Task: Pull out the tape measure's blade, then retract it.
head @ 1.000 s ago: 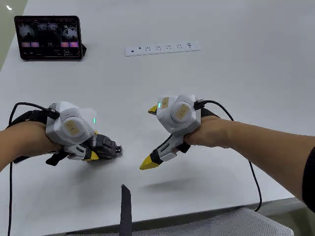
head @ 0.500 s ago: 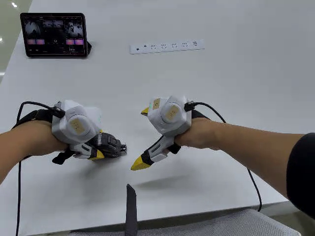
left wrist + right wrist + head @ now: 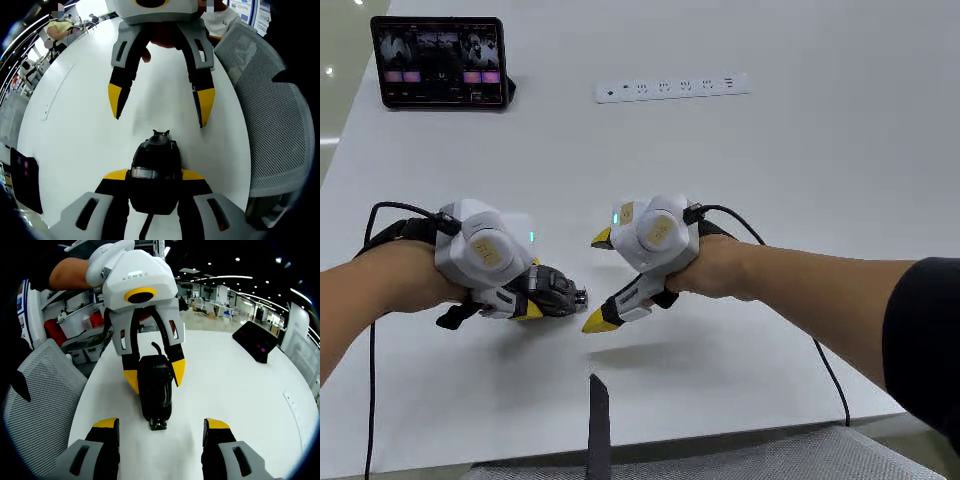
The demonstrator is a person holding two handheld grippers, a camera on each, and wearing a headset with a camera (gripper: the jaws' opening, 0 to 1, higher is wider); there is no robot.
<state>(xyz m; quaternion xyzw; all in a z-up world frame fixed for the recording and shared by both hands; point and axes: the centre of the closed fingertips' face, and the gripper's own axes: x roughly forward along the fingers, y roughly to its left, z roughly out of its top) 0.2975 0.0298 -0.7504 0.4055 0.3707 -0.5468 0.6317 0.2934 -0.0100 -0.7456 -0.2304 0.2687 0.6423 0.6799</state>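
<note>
On the table (image 3: 770, 150), the left claw (image 3: 535, 300) clamps the black tape (image 3: 552, 292). The right claw (image 3: 597, 280) faces it, jaws apart. The right gripper view makes out the hook (image 3: 158, 424), snug against the case, just short of its own jaws.

Two grippers are showing over one white table (image 3: 800, 160): the left gripper (image 3: 542, 298) at eight o'clock and the right gripper (image 3: 598, 280) near the middle. One black tape measure (image 3: 558, 290) is sitting between the left one's jaws. One tablet (image 3: 442, 75) is lying at eleven o'clock, one power strip (image 3: 671, 87) is lying at twelve, and one mesh chair (image 3: 770, 455) is standing at six.
</note>
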